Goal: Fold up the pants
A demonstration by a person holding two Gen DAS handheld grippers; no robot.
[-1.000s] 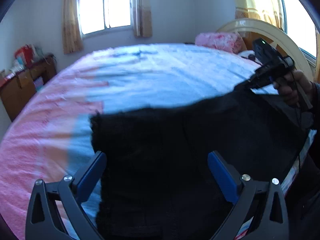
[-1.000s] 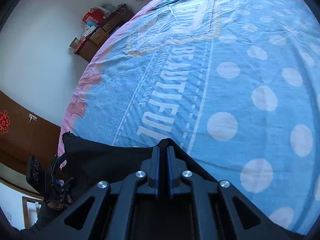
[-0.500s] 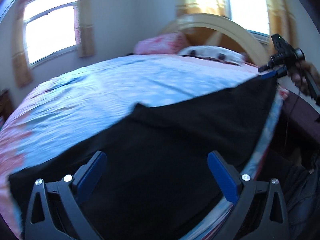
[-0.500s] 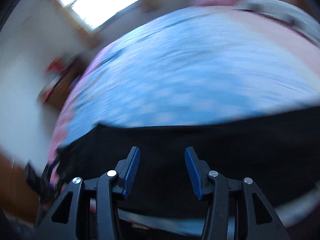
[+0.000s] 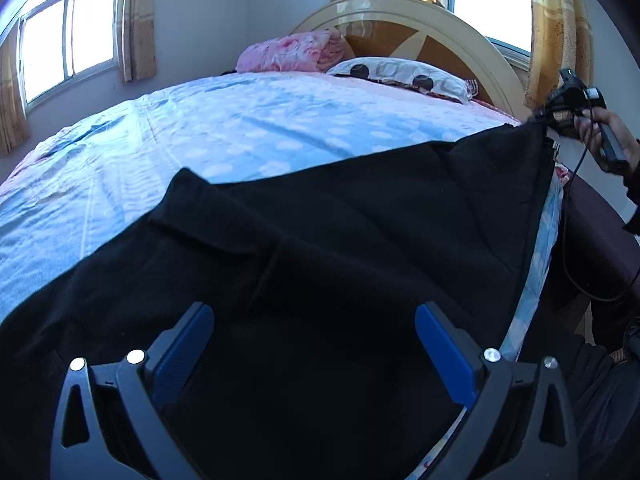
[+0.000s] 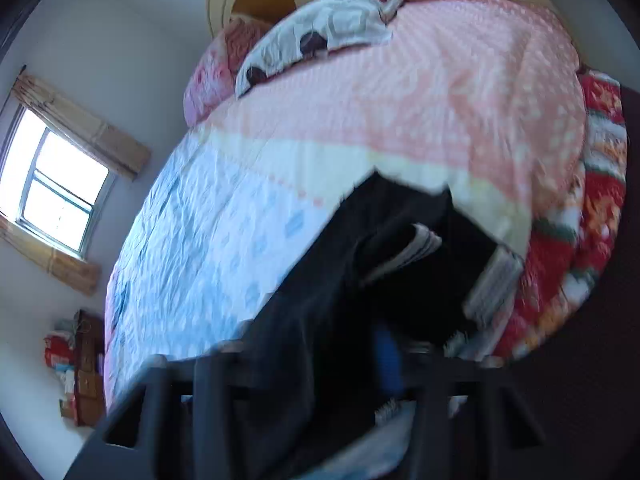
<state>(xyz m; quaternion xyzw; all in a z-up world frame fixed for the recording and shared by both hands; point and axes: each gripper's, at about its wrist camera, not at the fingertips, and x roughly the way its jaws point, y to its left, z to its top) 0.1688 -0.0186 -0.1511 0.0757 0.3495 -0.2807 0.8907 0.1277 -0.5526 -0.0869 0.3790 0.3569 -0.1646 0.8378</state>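
Black pants [image 5: 320, 240] lie spread along the near edge of the bed, one corner pulled taut towards the upper right. My left gripper [image 5: 314, 312] hovers over their middle, open, its blue pads [image 5: 184, 348] wide apart with nothing gripped. In the left wrist view, my right gripper [image 5: 550, 118] pinches that far corner, with a hand [image 5: 600, 136] on its handle. The right wrist view is blurred: the right gripper [image 6: 360, 360] has its jaws closing tight on the black pants [image 6: 320, 300], and a white striped inner band [image 6: 420, 248] shows.
The bed has a blue dotted sheet [image 5: 240, 132] and a pink cover [image 6: 440, 80]. A patterned pillow [image 5: 400, 74] and a pink blanket [image 5: 292, 54] lie by the round headboard [image 5: 400, 12]. A red quilt [image 6: 580, 240] hangs at the bed's side. A cluttered cabinet [image 6: 86, 368] stands by the wall.
Both views swung towards the headboard. The right gripper went from shut to open over the pants, then shut on their edge. The pants now stretch out flatter towards the right.
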